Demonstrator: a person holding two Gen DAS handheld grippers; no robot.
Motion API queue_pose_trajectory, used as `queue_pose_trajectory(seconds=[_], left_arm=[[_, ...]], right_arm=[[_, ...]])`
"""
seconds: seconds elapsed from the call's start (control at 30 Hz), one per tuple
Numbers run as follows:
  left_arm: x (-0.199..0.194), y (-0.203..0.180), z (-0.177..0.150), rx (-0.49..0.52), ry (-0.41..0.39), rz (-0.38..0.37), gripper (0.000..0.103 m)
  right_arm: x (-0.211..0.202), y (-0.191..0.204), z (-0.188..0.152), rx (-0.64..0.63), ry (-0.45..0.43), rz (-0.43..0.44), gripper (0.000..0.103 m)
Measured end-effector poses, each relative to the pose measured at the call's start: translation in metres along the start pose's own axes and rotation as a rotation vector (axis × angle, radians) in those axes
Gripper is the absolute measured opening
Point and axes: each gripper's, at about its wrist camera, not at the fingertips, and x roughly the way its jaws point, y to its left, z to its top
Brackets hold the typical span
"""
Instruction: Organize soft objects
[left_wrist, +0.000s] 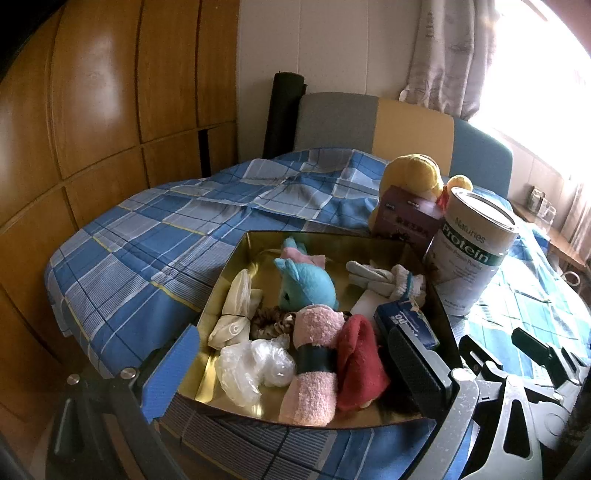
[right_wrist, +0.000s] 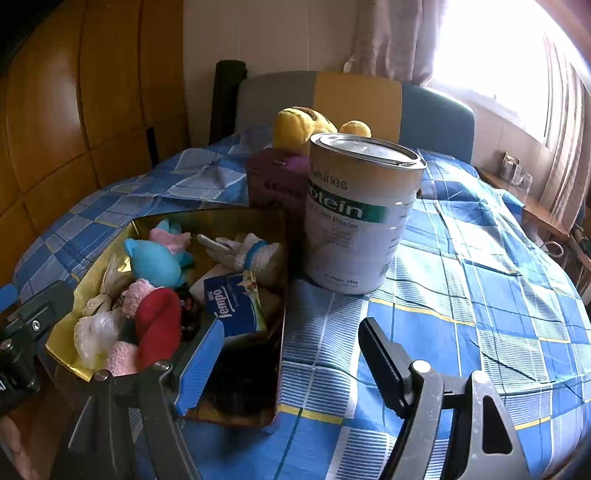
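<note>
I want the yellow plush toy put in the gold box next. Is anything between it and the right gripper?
Yes. The protein can and the purple box stand directly in front of the yellow plush toy, hiding its lower part. The right gripper, fingers open and empty, would have to reach over or around them.

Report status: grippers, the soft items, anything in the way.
Left gripper and right gripper open, empty. Soft items in gold box; yellow plush outside. Protein can fronts plush.
</note>
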Motion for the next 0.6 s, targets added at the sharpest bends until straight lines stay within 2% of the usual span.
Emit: queue_pose_trajectory(seconds=[0.6], left_arm=[[0.0007,-0.0018,-0.0011,0.004,0.004,-0.002,0.103]], right_arm=[[0.0009,-0.001,-0.0002,0.004,0.003,0.001,0.077]])
